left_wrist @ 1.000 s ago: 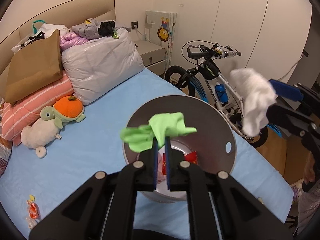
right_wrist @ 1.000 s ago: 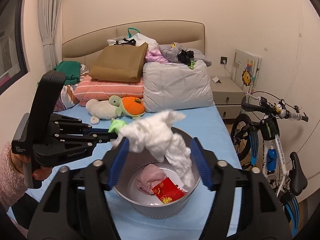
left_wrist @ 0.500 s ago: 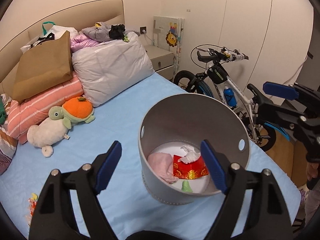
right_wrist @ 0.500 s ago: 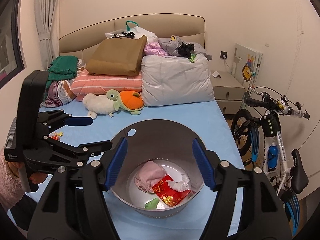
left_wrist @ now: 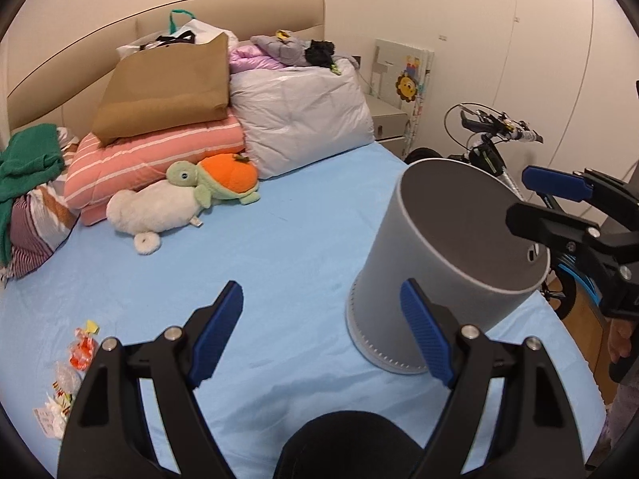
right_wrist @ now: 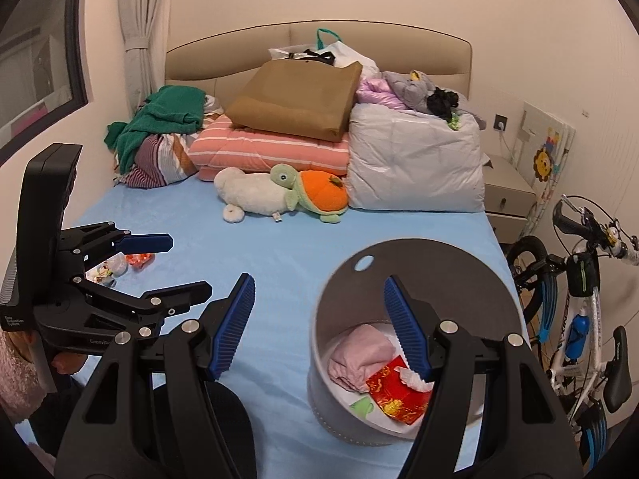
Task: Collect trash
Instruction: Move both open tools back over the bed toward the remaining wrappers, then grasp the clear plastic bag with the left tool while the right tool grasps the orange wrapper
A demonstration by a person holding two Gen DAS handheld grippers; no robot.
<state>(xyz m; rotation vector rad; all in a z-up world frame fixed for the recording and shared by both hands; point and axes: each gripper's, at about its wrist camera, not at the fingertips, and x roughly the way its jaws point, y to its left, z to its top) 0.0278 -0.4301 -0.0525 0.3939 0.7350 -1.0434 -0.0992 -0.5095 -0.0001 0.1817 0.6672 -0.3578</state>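
Grey bin [right_wrist: 415,363] stands on the blue sheet [left_wrist: 287,247], at about 4 o'clock in my right view, already holding a pink wad [right_wrist: 359,359], a red packet [right_wrist: 393,397] and a green scrap [right_wrist: 361,405]. My right tongs [right_wrist: 319,319] gape wide with nothing between the pads; so do my left tongs [left_wrist: 321,329], empty too. Remaining trash: small wrappers [left_wrist: 70,371] heaped at 8 o'clock in the left view, near the bed's edge, well apart from the bin. My guess: both tongs are open and pitched down because the wrappers are the next pick-up. Plush turtle [left_wrist: 191,195] and pillows aren't trash.
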